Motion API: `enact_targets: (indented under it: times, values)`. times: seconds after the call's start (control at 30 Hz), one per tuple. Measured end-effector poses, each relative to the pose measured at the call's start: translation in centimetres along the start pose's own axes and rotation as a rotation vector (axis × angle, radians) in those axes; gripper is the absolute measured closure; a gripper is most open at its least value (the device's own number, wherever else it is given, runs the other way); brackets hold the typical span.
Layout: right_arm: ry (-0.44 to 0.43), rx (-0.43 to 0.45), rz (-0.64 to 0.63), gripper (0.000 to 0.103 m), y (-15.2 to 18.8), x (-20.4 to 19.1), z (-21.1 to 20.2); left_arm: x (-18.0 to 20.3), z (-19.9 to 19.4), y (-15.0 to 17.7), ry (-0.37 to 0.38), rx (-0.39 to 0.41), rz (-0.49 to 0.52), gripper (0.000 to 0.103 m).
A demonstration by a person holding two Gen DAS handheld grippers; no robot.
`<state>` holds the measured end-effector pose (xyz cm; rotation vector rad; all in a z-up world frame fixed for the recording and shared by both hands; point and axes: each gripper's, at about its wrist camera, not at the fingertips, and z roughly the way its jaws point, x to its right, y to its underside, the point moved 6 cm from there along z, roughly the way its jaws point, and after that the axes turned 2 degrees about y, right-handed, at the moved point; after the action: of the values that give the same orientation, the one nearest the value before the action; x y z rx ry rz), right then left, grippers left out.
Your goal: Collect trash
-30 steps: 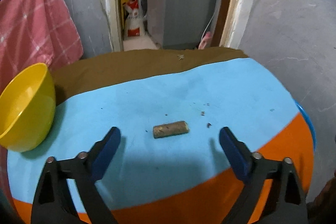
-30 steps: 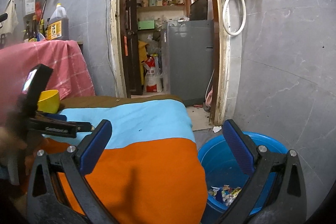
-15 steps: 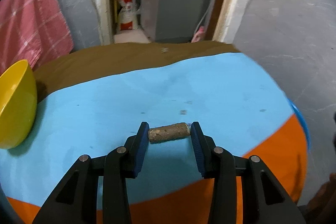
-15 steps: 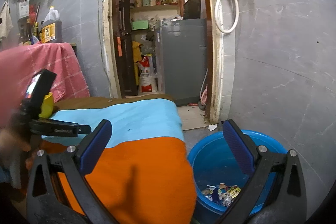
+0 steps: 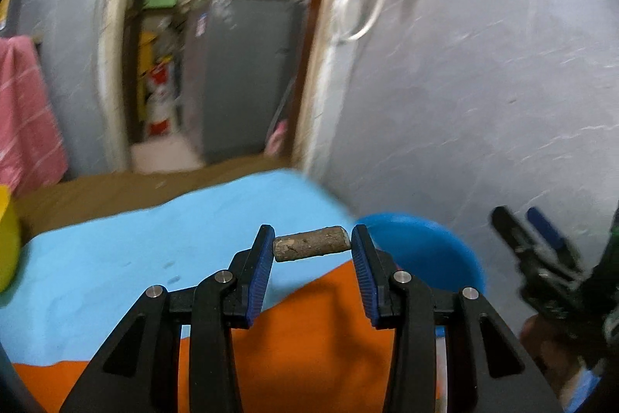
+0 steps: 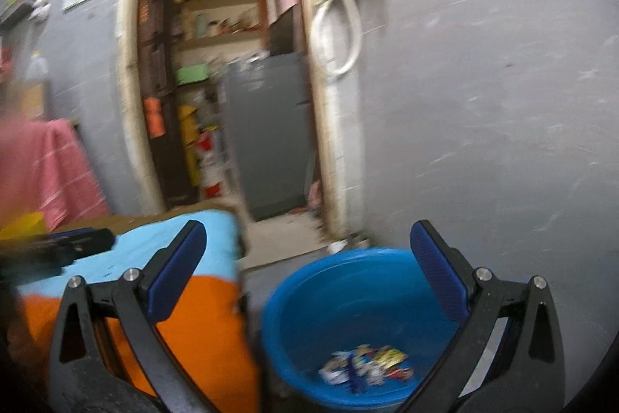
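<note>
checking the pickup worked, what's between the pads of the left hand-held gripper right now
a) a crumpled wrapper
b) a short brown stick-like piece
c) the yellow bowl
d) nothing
b: in the left wrist view the left hand-held gripper has its blue pads pressed on both ends of a short brown stick-like piece, lifted clear of the cloth.

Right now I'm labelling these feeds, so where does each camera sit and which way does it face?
Left wrist: on the left gripper, which grips a brown stick over the table; right gripper at right.
Right wrist: on the open right gripper, facing the doorway above the blue basin.
Shared: basin, table, doorway.
</note>
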<state>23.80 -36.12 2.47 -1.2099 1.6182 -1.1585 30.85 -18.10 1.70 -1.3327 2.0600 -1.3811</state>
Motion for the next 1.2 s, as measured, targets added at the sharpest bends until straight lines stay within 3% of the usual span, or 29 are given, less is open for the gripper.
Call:
enact_targets:
  times: [0.1,0.27,0.4,0.53,0.9,1.07,1.2]
  values:
    - [0.087,0.031,0.022,0.000,-0.6,3.0,-0.6,3.5,0.8,-1.1,0.081,0.039,0.038,0.067]
    - [0.191,0.050,0.066,0.000,-1.1,7.0,-1.4,8.7,3.4,-2.3,0.181,0.041,0.099,0.067]
    - [0.234,0.034,0.123,0.000,-0.9,9.3,-1.6,11.0,6.8,-2.2,0.194,-0.015,0.116,0.064]
    - [0.248,0.025,0.133,0.000,-0.8,10.1,-1.8,11.0,8.7,-1.8,0.205,-0.058,0.057,0.052]
    - [0.228,0.072,0.100,0.000,-1.8,8.7,-3.4,7.9,3.3,-1.0,0.113,0.049,0.025,0.027]
    - [0.205,0.085,0.083,0.000,-1.9,7.5,-4.5,6.3,0.3,-0.7,0.057,0.086,0.009,0.010]
    - [0.168,0.084,0.048,0.000,-1.5,5.9,-5.7,4.8,-2.5,0.3,0.009,0.123,-0.005,0.004]
